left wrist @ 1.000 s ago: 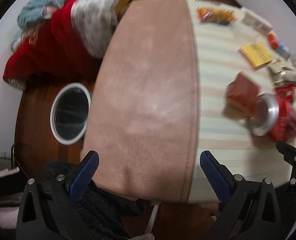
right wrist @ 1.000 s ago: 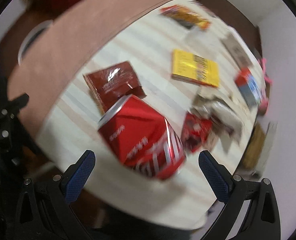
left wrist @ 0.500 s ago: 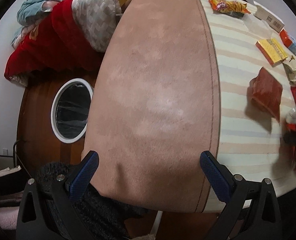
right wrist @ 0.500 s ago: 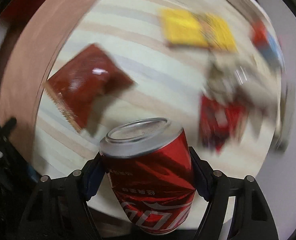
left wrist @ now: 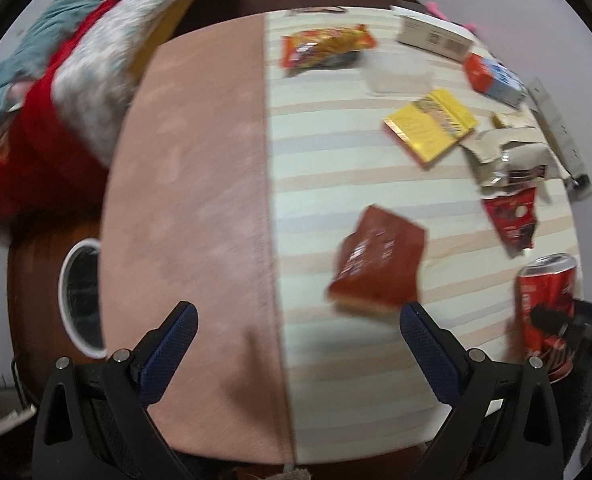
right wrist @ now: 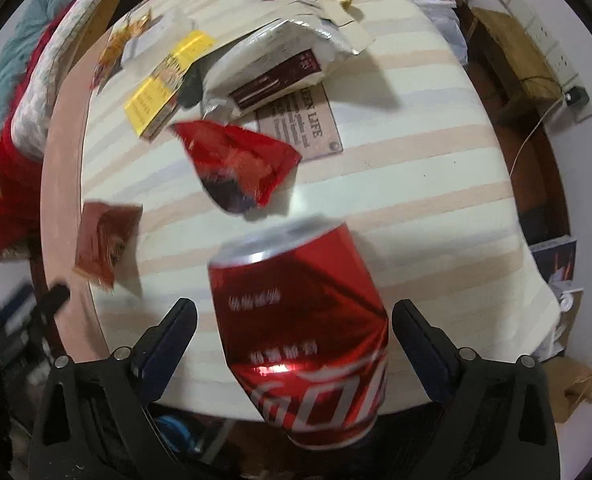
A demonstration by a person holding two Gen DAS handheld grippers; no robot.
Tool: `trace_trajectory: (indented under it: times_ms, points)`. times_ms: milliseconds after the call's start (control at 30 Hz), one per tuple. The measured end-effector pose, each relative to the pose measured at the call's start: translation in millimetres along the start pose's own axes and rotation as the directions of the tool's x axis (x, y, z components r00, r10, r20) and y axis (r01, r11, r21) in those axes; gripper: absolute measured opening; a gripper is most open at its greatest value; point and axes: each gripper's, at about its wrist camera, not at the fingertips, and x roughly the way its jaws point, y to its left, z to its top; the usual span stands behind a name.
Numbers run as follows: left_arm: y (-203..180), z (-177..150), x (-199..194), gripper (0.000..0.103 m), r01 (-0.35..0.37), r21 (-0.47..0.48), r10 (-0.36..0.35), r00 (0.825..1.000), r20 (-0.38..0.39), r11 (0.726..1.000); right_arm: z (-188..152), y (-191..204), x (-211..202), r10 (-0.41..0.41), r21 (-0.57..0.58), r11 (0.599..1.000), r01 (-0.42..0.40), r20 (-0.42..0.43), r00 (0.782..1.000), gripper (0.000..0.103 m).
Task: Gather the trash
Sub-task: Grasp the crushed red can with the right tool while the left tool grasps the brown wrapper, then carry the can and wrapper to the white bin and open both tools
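Observation:
A dented red soda can point(right wrist: 299, 320) stands upright near the table's front edge, between the fingers of my right gripper point(right wrist: 295, 312). Its jaws are opening, with a gap showing on each side of the can. The left wrist view has the same can point(left wrist: 545, 308) at the far right, with the right gripper's dark finger across it. My left gripper point(left wrist: 297, 314) hangs open and empty above the seam between the pink cloth and the striped cloth point(left wrist: 335, 160). A brown-red packet point(left wrist: 379, 260) lies just beyond its right finger.
More litter lies on the striped cloth: a torn red wrapper point(right wrist: 240, 164), a yellow box point(right wrist: 168, 84), a crumpled white bag point(right wrist: 272, 68) and an orange snack packet point(left wrist: 327, 46). A white-rimmed bin point(left wrist: 78, 296) sits on the floor at the left. Bedding is piled behind.
The can lay on its side, then stood gripped in the right gripper; now the jaws have parted from it. My left gripper has shifted right, towards the litter.

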Motion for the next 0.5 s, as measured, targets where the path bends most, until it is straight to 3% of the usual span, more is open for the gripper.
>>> trace_trajectory:
  times_ms: [100, 133, 167, 300, 400, 500]
  points:
    - [-5, 10, 12, 0.103, 0.044, 0.019, -0.044, 0.998, -0.039, 0.999, -6, 3, 7, -0.032, -0.033, 0.999, 0.032, -0.014, 0.999, 0.099]
    - [-8, 14, 16, 0.103, 0.057, 0.026, -0.056, 0.997, -0.052, 0.998, -9, 5, 7, -0.062, -0.039, 0.997, 0.061, -0.004, 0.998, 0.094]
    - [-13, 17, 20, 0.103, 0.067, 0.034, -0.065, 0.996, -0.061, 0.997, -17, 9, 0, -0.085, -0.039, 0.996, 0.086, 0.019, 0.996, 0.082]
    - [-26, 23, 34, 0.102, 0.097, 0.075, -0.090, 0.991, -0.094, 0.992, -24, 8, -5, -0.104, -0.017, 0.994, 0.106, 0.066, 0.992, 0.082]
    - [-33, 30, 42, 0.090, 0.100, 0.081, -0.092, 0.991, -0.095, 0.992, -26, 2, -7, -0.105, -0.009, 0.994, 0.106, 0.060, 0.993, 0.082]
    - [-36, 33, 44, 0.052, 0.094, 0.073, -0.088, 0.993, -0.084, 0.993, -28, -3, -11, -0.103, -0.008, 0.995, 0.103, 0.063, 0.993, 0.082]
